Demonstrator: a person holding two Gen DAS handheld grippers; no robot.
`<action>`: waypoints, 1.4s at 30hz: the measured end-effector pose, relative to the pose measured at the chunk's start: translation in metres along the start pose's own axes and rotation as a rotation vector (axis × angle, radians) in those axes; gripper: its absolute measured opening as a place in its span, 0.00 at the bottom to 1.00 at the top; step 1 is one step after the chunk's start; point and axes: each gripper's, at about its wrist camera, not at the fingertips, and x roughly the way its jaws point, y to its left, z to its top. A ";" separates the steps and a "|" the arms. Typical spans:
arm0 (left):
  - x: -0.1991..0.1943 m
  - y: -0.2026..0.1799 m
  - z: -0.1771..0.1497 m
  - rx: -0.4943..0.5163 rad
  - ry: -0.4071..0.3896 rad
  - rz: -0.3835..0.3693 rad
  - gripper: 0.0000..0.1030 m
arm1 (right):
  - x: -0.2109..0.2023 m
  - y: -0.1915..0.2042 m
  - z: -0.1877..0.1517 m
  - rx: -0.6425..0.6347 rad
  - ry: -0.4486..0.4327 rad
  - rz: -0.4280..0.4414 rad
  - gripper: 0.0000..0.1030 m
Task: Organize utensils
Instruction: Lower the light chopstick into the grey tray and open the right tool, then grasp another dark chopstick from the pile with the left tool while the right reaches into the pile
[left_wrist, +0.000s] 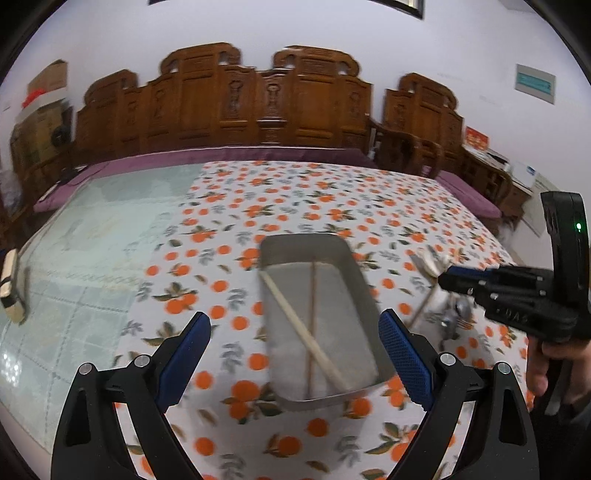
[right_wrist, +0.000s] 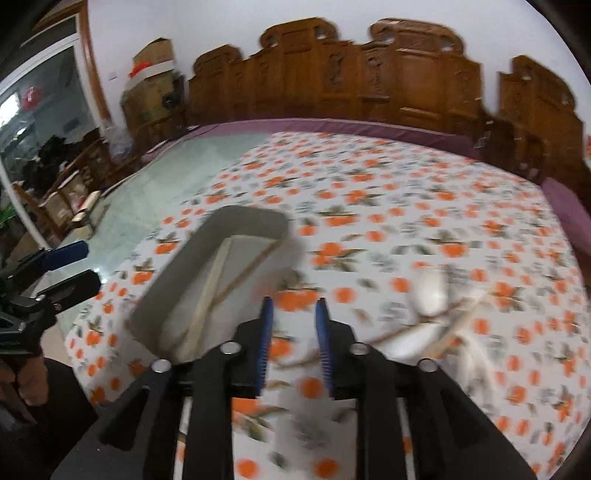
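A rectangular metal tray (left_wrist: 364, 299) sits on the orange-print tablecloth and holds two chopsticks (left_wrist: 299, 325), one pale and one darker. My left gripper (left_wrist: 295, 328) is open wide and empty, hovering over the tray's near end. The tray also shows in the right wrist view (right_wrist: 199, 243), to the left of my right gripper (right_wrist: 293, 306), whose jaws stand a little apart with nothing between them. A blurred pile of utensils (right_wrist: 432, 314), white spoons and chopsticks, lies on the cloth to its right. The right gripper also shows in the left wrist view (left_wrist: 448, 277), pointing left beside the pile (left_wrist: 434, 264).
The tablecloth (left_wrist: 295, 192) covers the right part of the table; the left part is bare pale green glass (left_wrist: 92, 240). A small wooden block (left_wrist: 13, 284) lies at the far left edge. A carved wooden bench (left_wrist: 258, 99) with purple cushions stands behind the table.
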 end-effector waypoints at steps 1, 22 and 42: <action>0.001 -0.006 0.001 0.008 -0.001 -0.013 0.86 | -0.007 -0.010 -0.002 0.005 -0.011 -0.025 0.29; 0.094 -0.127 0.023 0.228 0.179 -0.198 0.53 | 0.003 -0.148 -0.030 0.153 -0.030 -0.132 0.30; 0.171 -0.161 0.007 0.259 0.327 -0.194 0.22 | 0.009 -0.147 -0.033 0.160 0.004 -0.068 0.30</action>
